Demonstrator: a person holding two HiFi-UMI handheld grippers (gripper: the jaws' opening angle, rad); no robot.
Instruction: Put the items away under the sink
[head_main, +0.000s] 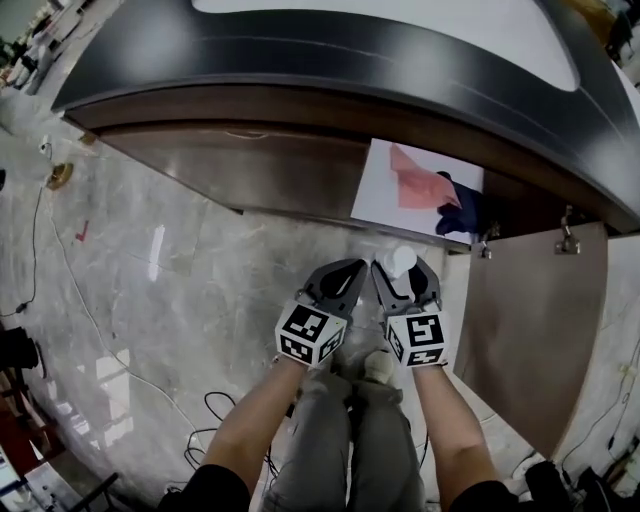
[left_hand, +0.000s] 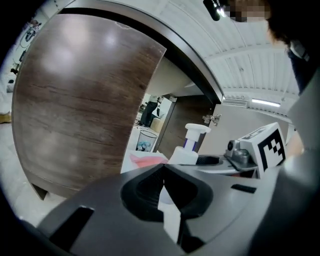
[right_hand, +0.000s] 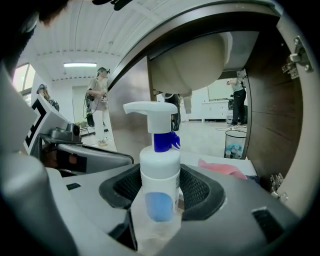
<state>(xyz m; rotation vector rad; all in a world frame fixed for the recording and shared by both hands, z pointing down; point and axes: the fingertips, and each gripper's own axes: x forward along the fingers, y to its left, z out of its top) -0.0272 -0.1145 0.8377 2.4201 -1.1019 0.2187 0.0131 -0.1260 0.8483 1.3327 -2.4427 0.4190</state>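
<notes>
The pump bottle (right_hand: 160, 175), upright and clamped in the right gripper (head_main: 405, 288), hangs near the open cabinet (head_main: 385, 185) under the sink. Set on the pink cloth (head_main: 425, 188) inside, it could tip; raised, its head may strike the basin (right_hand: 192, 62). The left gripper (head_main: 338, 290) beside it is closed, empty.
</notes>
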